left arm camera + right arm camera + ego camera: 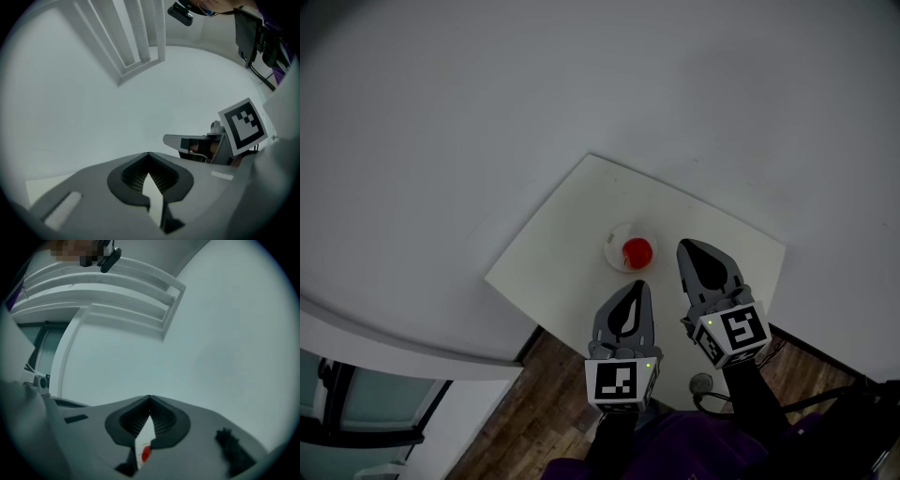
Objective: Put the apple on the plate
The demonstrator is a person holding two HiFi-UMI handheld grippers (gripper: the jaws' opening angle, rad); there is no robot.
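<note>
A red apple (637, 251) lies on a small white plate (614, 245) near the middle of a white table (572, 234) in the head view. Both grippers hover nearer to me than the plate, apart from it. My left gripper (639, 284) points at the plate's near side, its jaws meeting at the tips (148, 154) with nothing between them. My right gripper (684, 246) is just right of the plate, shut and empty (149, 397). A sliver of the apple (145, 453) shows through the gap under its closed jaws.
The table stands in a corner of white walls, over a wood floor (548, 380). A glass-paned door or window (366, 403) is at lower left. A small round fitting with a cable (701, 382) lies on the floor by the table's near edge.
</note>
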